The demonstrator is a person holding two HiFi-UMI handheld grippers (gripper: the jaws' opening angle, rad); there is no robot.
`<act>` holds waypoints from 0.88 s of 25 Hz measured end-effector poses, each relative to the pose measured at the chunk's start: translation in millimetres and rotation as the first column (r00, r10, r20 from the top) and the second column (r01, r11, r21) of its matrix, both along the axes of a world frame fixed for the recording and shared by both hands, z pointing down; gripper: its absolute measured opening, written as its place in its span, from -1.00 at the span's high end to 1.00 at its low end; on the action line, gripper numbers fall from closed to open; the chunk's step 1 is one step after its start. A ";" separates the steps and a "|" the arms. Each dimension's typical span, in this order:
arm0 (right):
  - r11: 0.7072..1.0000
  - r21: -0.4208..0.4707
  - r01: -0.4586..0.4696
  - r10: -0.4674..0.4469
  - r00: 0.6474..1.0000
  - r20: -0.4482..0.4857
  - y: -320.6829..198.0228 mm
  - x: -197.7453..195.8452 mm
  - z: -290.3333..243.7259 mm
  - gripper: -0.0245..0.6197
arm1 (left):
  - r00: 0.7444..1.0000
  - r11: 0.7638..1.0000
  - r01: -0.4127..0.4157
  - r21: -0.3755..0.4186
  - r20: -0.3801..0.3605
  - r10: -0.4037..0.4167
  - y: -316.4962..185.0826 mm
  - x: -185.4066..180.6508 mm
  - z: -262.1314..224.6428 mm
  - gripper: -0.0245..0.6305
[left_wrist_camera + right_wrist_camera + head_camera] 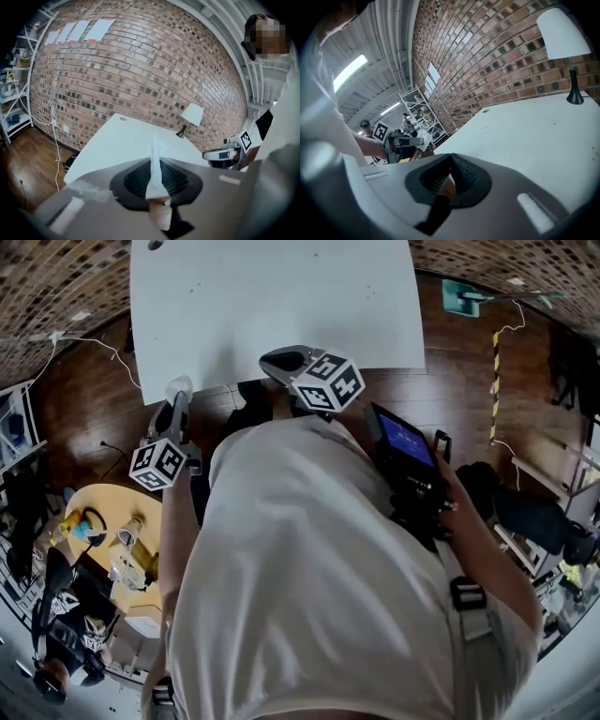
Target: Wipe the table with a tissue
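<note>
The left gripper (154,159) is clamped on a white tissue (155,169), which stands up as a narrow crumpled strip between its ribbed pads; in the head view this gripper (178,397) sits at the near edge of the white desk (281,296), by its left corner, the tissue (180,386) at its tip; whether the tissue touches the desk top cannot be told; the right gripper (451,158) has its jaws closed tip to tip with nothing between them, and in the head view it (278,360) hangs over the same near edge, further right; a white-shaded lamp (565,37) stands on the desk's far side against the brick wall (140,70).
</note>
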State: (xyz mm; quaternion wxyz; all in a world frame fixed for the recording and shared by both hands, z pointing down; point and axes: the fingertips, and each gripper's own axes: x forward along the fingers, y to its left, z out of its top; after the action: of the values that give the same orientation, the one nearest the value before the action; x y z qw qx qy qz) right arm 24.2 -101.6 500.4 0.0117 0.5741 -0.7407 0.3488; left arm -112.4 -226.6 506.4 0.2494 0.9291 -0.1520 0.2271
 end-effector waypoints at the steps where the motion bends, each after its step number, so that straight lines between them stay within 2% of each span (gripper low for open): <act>1: 1.000 -0.003 -0.015 0.015 1.000 -0.002 -2.5 5.5 0.5 0.90 | 1.000 1.000 -0.018 0.003 0.001 0.018 -6.3 8.7 2.0 0.74; 6: 0.992 -0.027 -0.123 0.122 0.992 -0.021 -21.7 34.7 2.3 0.90 | 0.990 0.990 -0.142 0.007 0.025 0.142 -32.8 46.9 18.6 0.74; 10: 0.981 -0.027 -0.193 0.192 0.981 -0.035 -48.7 42.8 -3.9 0.90 | 0.981 0.982 -0.190 0.001 0.046 0.190 -66.8 55.7 28.5 0.74; 17: 0.965 -0.062 -0.255 0.252 0.966 -0.058 -81.6 49.0 -3.5 0.90 | 0.979 0.985 -0.171 -0.019 0.110 0.172 -129.1 43.5 52.3 0.74; 22: 0.962 -0.075 -0.262 0.257 0.963 -0.077 -107.0 43.0 -1.9 0.90 | 0.980 0.991 -0.133 -0.032 0.144 0.136 -160.1 29.7 67.2 0.74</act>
State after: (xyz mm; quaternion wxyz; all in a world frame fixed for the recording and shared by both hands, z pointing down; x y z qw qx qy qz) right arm 67.2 -208.6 498.5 0.0148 0.6765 -0.6427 0.3592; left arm -82.7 -386.7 573.6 0.2320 0.9153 -0.1042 0.3123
